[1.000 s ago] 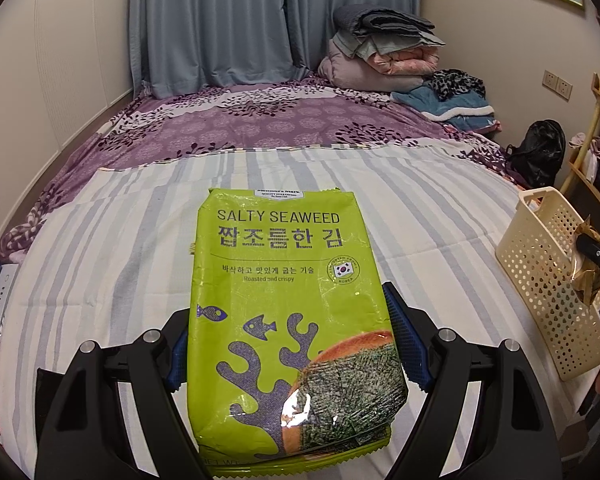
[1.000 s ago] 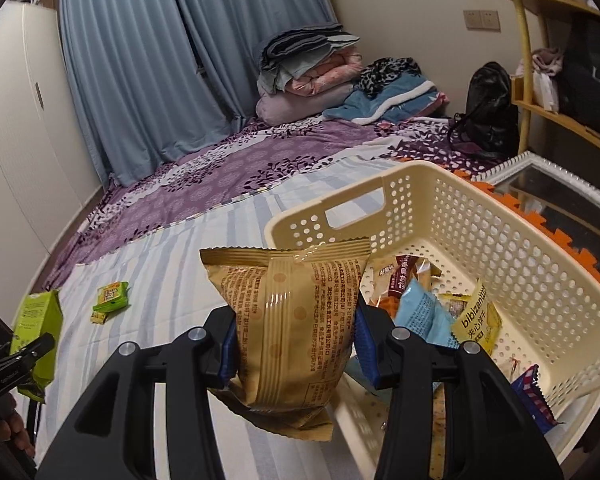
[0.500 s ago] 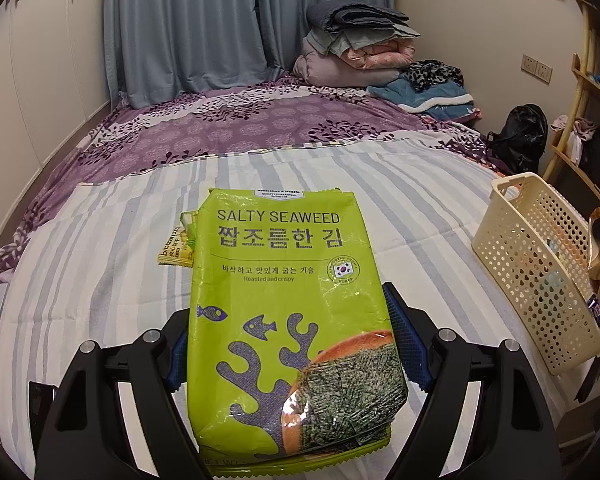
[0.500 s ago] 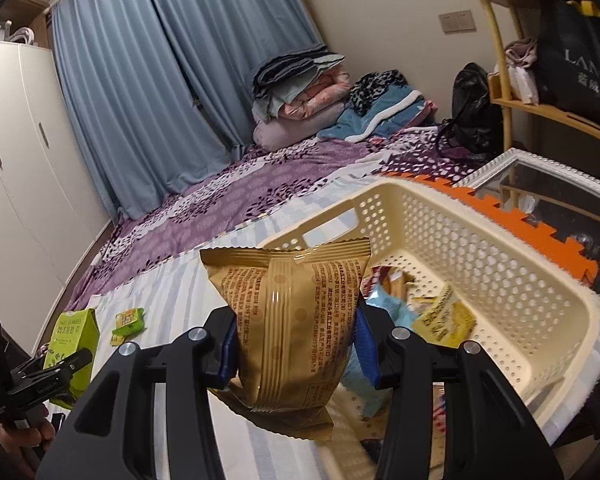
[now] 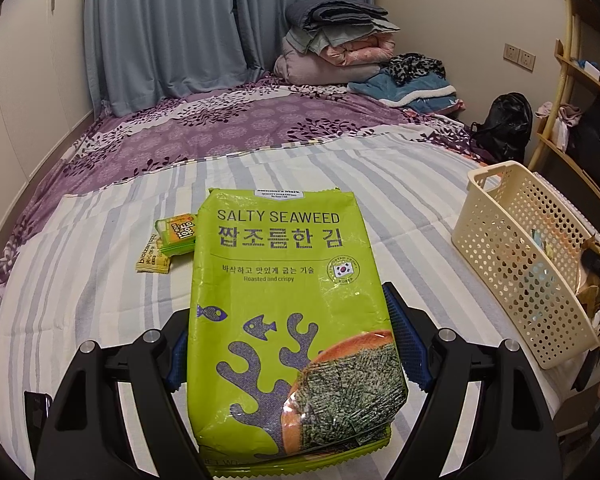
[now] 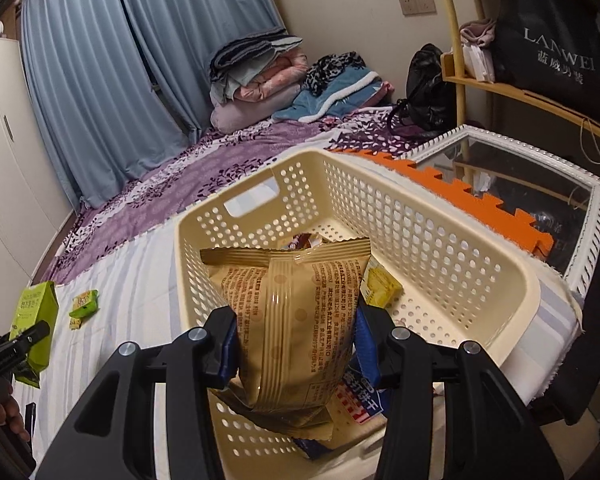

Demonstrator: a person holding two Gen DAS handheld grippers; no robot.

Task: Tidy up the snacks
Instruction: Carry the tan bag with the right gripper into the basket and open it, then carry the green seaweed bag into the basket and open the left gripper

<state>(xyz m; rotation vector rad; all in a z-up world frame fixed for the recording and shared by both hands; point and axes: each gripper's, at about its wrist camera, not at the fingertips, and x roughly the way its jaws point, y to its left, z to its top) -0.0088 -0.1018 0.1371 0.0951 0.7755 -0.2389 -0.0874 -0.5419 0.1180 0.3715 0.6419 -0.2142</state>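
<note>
My left gripper [image 5: 290, 340] is shut on a big green salty seaweed bag [image 5: 284, 304], held above the striped bed. The cream perforated basket [image 5: 528, 260] stands to its right at the bed's edge. My right gripper [image 6: 294, 340] is shut on a tan snack bag [image 6: 292, 320], which hangs over the near end of the basket [image 6: 440, 256]. Several small snack packets lie on the basket floor, among them a yellow packet [image 6: 382, 286]. The right wrist view also shows the seaweed bag [image 6: 34, 322] in the left gripper [image 6: 24, 344] at far left.
Two small packets, a green one [image 5: 178, 232] and a yellow one [image 5: 153, 258], lie on the striped sheet [image 5: 80, 280]. Folded bedding [image 5: 332, 48] is piled at the far end. A white-framed glass table [image 6: 532, 184], an orange foam mat [image 6: 472, 200] and wooden shelves [image 6: 520, 92] stand beyond the basket.
The right gripper has carried the tan bag from beside the basket to over its near end. The left gripper has drifted with the seaweed bag, so the two small packets now show.
</note>
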